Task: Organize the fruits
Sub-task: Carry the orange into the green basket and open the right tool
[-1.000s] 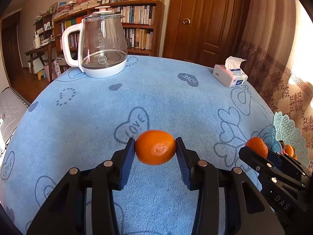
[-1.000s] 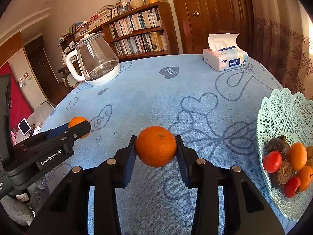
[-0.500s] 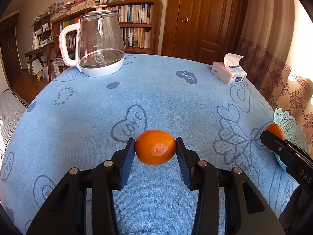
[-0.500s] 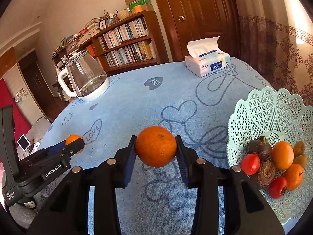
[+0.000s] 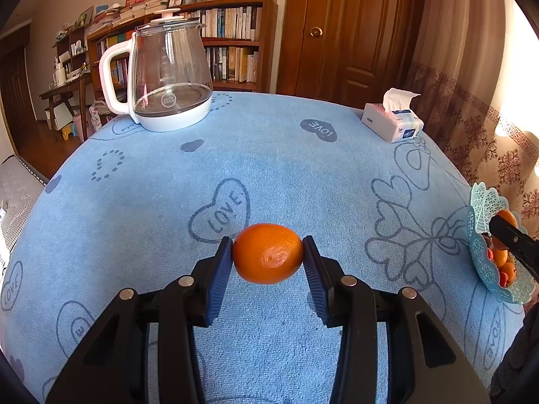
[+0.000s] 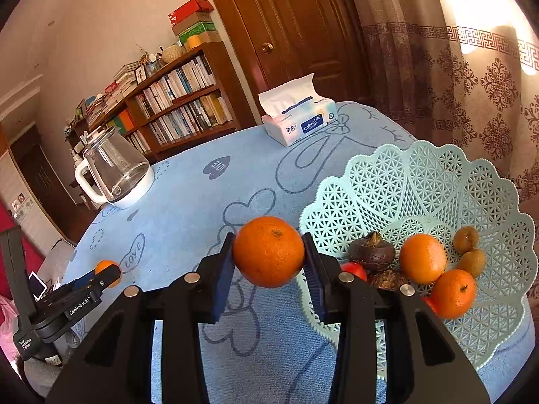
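My left gripper is shut on an orange and holds it above the blue tablecloth. My right gripper is shut on a second orange just left of the pale green lattice basket. The basket holds two more oranges, red tomatoes, dark water chestnuts and small brown fruits. In the left wrist view the basket sits at the far right with the right gripper's finger over it. The left gripper with its orange shows at the left of the right wrist view.
A glass kettle with a white handle stands at the table's far left. A tissue pack lies at the far right edge; it also shows in the right wrist view. A bookshelf, a wooden door and curtains stand behind the table.
My right gripper has carried its orange rightward, up to the basket's left rim. My left gripper has held its orange almost still, drifting a little forward.
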{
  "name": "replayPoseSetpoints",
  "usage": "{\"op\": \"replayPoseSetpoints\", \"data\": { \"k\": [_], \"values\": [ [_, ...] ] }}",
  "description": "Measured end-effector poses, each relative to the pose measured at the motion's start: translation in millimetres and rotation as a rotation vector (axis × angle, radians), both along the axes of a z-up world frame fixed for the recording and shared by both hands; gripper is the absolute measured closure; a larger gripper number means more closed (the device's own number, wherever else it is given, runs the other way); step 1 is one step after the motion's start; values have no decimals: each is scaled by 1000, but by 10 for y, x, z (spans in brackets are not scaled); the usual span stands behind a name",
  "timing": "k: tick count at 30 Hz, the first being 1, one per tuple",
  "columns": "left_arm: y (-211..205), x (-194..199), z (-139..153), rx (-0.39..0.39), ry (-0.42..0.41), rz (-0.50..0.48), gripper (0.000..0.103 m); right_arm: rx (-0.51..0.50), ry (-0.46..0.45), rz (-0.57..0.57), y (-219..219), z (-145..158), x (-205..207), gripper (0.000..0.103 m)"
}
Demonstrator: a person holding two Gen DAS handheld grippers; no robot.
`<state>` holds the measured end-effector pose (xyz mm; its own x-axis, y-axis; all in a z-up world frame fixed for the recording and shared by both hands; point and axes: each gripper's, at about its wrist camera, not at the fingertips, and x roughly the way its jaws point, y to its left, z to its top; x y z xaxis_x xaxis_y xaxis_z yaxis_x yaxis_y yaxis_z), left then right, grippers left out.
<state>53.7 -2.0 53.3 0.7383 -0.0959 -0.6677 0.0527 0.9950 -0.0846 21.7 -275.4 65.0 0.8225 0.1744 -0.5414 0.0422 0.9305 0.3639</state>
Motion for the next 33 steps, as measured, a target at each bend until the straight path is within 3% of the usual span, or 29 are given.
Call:
{"op": "replayPoseSetpoints", "data": {
  "k": [15, 33],
  "values": [
    [0, -8, 5, -1, -2, -2, 60, 74, 46, -104, -515, -157, -149, 63],
    [-2, -7, 1, -1, -1, -2, 60, 87, 82, -100, -535, -248, -155, 62]
  ]
}}
